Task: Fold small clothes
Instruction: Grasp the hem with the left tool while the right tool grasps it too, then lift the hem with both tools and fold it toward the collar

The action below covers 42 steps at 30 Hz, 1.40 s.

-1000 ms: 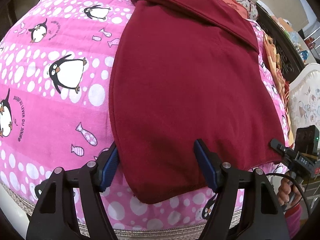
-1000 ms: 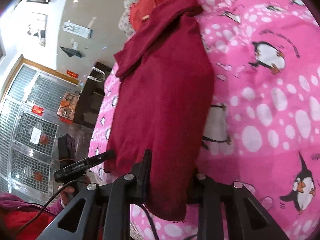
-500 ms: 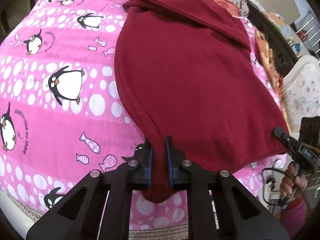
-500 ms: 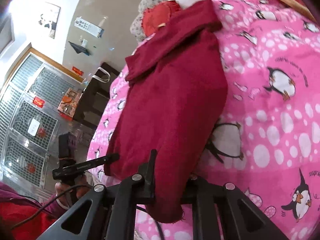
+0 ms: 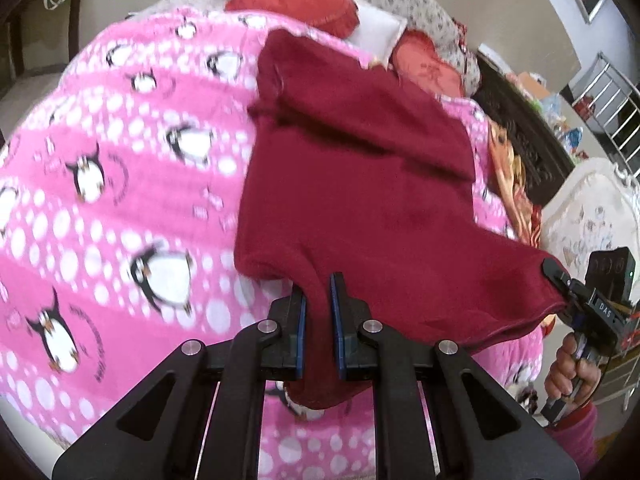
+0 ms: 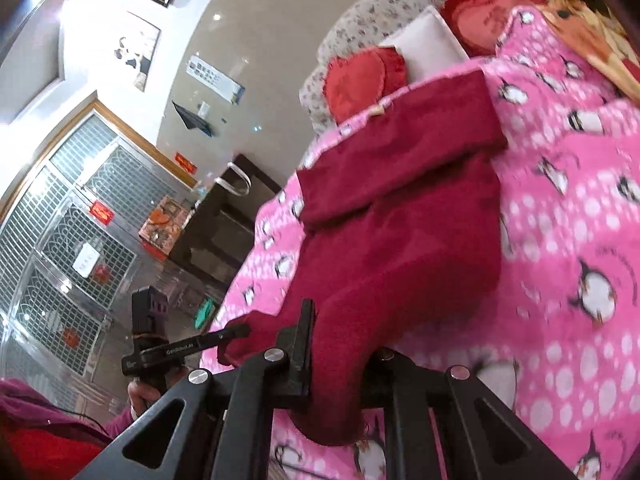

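Penguin blanket (image 5: 120, 208); one maroon garment (image 5: 360, 208), two tools (image 5: 318, 320) (image 6: 340, 360) gripping.

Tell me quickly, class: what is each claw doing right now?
Left claw: closed on a near corner of the dark red garment.
Right claw: closed on the other near corner of the same garment.

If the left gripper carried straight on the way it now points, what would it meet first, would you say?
Most likely the maroon garment itself: the left gripper is shut on its near hem, and the cloth spreads directly ahead over the pink penguin blanket. Depth is uncertain through the fisheye.
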{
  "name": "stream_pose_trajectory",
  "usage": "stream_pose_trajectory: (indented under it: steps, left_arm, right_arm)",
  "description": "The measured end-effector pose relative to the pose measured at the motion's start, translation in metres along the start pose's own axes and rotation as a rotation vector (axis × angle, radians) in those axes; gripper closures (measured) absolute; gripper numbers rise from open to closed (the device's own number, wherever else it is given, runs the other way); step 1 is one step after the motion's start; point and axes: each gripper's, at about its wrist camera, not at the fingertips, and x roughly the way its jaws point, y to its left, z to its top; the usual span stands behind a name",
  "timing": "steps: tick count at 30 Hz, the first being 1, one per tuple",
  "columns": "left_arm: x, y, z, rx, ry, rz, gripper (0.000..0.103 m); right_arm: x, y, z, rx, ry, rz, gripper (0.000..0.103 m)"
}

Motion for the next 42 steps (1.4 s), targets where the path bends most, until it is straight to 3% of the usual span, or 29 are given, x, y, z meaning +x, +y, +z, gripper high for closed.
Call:
stream_pose_trajectory:
  steps: [11, 42]
  left_arm:
    - [-0.002, -0.006, 0.058, 0.039, -0.123, 0.038, 0.093]
    - [0.041, -0.026, 0.169, 0.113, -0.226, 0.149, 0.094]
  right_arm:
    - [0.020, 0.012, 0.055, -0.064, -0.049, -0.026, 0.091]
    - [0.061, -0.002, 0.149, -0.106, -0.124, -0.235, 0.091]
